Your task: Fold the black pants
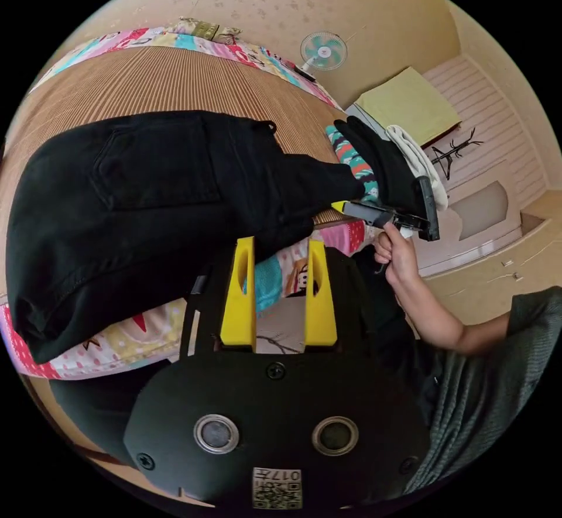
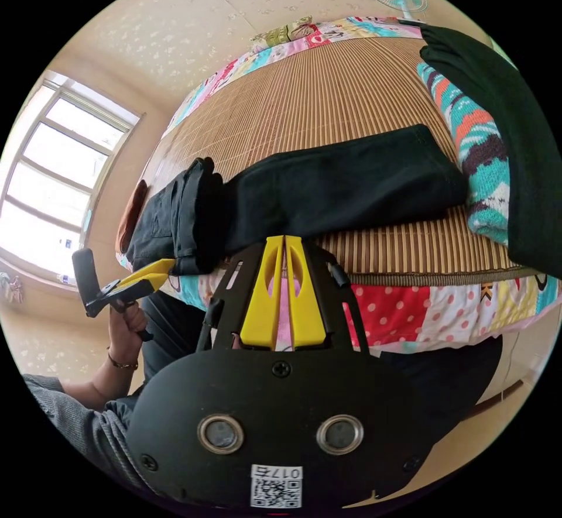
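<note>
The black pants (image 1: 146, 208) lie on a bamboo mat (image 1: 146, 79) on the bed, waist part bulky, one leg end drawn out to a point. My left gripper (image 1: 280, 243) is open just below the pants' near edge, with nothing between its yellow jaws. A hand holds my right gripper (image 1: 342, 206) with its tip at that leg end. In the right gripper view the pants (image 2: 351, 178) stretch across the mat, and my right gripper (image 2: 284, 240) is shut with its tips at their near edge; pinched cloth cannot be made out. The left gripper (image 2: 149, 275) hovers by the waist end.
A stack of folded clothes, teal patterned knit (image 2: 480, 149) under a dark garment (image 2: 515, 131), sits on the mat beside the leg end. A patchwork quilt (image 2: 445, 313) hangs over the bed's edge. A fan (image 1: 324, 50) is on the wall, a window (image 2: 52, 172) at the side.
</note>
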